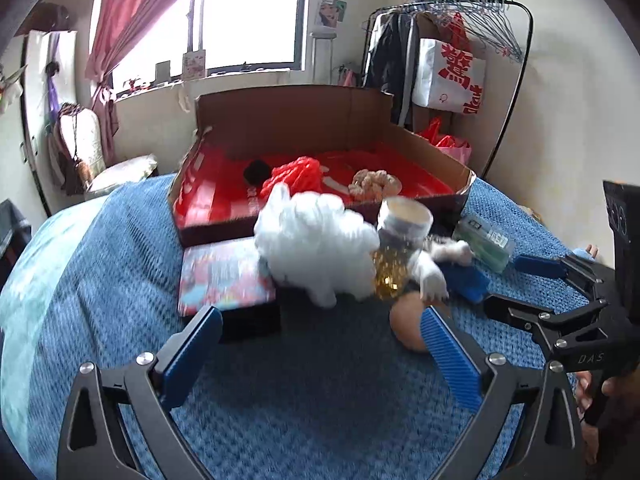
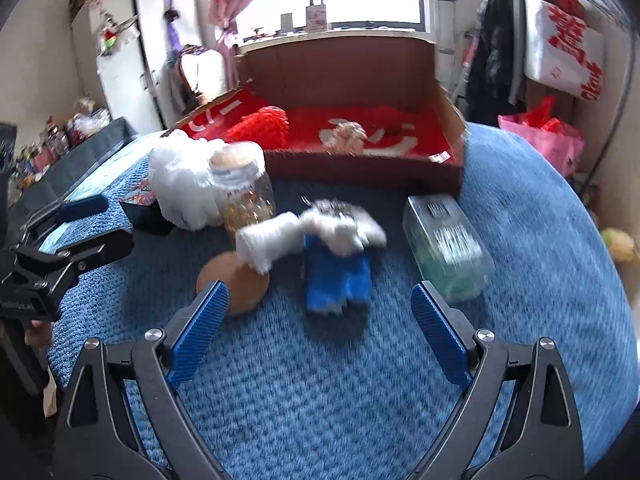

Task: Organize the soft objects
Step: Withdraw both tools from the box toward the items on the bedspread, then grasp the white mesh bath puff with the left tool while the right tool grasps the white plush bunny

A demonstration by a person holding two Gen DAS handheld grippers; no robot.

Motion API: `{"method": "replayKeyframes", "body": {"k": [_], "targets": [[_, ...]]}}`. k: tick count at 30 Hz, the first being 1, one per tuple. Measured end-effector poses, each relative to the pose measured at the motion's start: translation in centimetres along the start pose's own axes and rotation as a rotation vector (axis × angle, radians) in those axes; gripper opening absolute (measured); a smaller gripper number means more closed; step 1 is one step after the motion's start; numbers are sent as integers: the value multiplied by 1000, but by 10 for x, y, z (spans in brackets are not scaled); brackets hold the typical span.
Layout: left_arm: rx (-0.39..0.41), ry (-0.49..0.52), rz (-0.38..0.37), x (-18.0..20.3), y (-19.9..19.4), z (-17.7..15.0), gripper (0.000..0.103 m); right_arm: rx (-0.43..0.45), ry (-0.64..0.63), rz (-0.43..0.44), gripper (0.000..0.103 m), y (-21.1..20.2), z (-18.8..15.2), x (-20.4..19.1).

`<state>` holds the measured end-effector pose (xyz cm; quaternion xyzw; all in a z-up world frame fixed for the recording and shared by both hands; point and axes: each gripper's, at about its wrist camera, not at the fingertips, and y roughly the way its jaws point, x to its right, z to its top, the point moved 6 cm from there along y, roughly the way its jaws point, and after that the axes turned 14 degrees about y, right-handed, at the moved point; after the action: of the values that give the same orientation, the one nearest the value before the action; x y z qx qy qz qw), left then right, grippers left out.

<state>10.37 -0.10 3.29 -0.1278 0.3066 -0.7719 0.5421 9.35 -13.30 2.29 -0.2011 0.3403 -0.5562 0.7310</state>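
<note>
A fluffy white plush (image 1: 316, 248) (image 2: 180, 188) lies on the blue blanket in front of a cardboard box (image 1: 304, 120) (image 2: 340, 68) lined in red. Inside the box are a red mesh puff (image 1: 296, 176) (image 2: 260, 124), a beige scrunchie (image 1: 374, 184) (image 2: 346, 136) and a black pompom (image 1: 256, 172). A white and grey cat paw toy (image 2: 312, 232) (image 1: 436, 268) lies across a blue cloth (image 2: 336, 276) (image 1: 466, 282). My left gripper (image 1: 320, 352) is open and empty, short of the plush. My right gripper (image 2: 320, 328) is open and empty, just before the blue cloth.
A glass jar (image 1: 400, 248) (image 2: 244, 188) stands beside the plush. A brown egg-shaped object (image 1: 408, 324) (image 2: 236, 284), a clear plastic box (image 2: 444, 244) (image 1: 484, 244) and a colourful flat box (image 1: 224, 276) lie on the bed. A clothes rack (image 1: 452, 52) stands behind.
</note>
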Motion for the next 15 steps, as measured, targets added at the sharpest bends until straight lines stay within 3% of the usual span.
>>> {"method": "replayKeyframes", "body": {"k": [10, 15], "targets": [[-48, 87, -66, -8, 32, 34, 95, -132, -128, 91, 90, 36, 37, -6], [-85, 104, -112, -8, 48, 42, 95, -239, -191, 117, 80, 58, 48, -1]]}}
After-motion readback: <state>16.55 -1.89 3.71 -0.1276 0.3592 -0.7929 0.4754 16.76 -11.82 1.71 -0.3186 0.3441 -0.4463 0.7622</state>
